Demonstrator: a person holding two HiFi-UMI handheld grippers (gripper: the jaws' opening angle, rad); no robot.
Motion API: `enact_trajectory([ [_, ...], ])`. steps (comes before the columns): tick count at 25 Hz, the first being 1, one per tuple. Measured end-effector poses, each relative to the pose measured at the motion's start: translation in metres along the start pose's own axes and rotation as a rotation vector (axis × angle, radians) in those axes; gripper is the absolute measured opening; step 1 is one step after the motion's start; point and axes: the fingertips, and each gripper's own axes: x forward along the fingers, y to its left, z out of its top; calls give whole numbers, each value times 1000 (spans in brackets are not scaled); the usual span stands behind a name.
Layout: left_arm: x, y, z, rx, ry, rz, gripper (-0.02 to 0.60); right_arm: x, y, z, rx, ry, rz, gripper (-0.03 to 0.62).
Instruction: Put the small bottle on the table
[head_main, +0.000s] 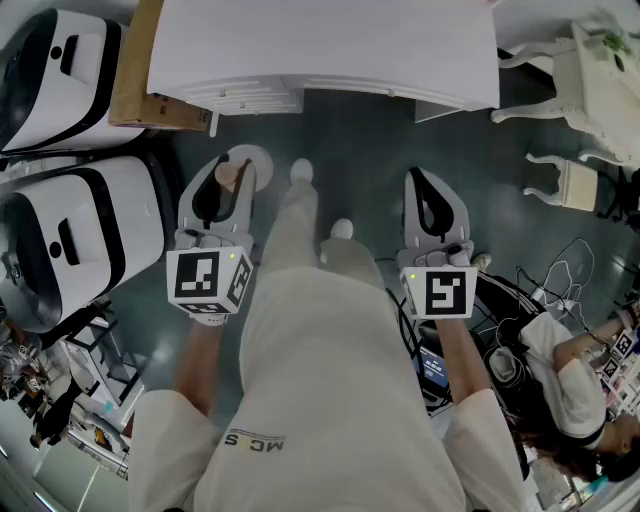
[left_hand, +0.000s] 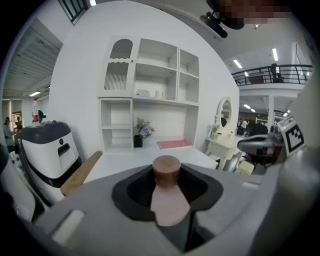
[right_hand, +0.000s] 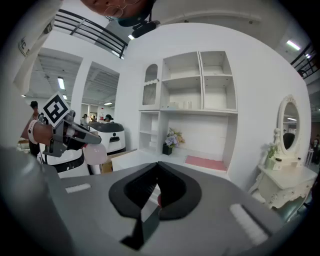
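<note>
Between the jaws of the left gripper (head_main: 222, 190): one small bottle (left_hand: 167, 200), pale pink, with a brown stopper-like cap (left_hand: 166, 170), clamped at the neck just under the cap. Right gripper (right_hand: 152, 195): jaws drawn together, nothing in them. Position of item: in the air above the floor (head_main: 360, 150), short of the near edge of the table (head_main: 320, 50), not yet set down. Handling, as judged: light and rigid, with a smooth rounded body likely to slip under flat pads; material not determinable, so treat as breakable. The neck is the sound hold, and the cap may pull loose if taken alone. Left gripper view: cap and neck, the bare tabletop ahead, a red book (left_hand: 174, 144) near its back edge. Right gripper view: the round body hanging below the left jaws, hidden from the left gripper's own camera. Head view: both grippers and a wooden board (head_main: 135, 70) at the table's left edge.
</note>
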Motion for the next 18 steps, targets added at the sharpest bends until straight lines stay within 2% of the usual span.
enact_trajectory([
  [4, -50, -50, -19, -22, 42, -43, 133, -62, 29, -2, 27, 15, 23, 0],
  [9, -89, -101, -30, -16, 52, -108, 133, -110, 39, -8, 53, 22, -4, 0],
  [13, -109, -120, -36, 12, 52, -133, 133, -137, 41, -14, 35, 29, -19, 0],
  [18, -130, -123, -36, 36, 43, -106, 133, -163, 42, -13, 73, -8, -23, 0],
])
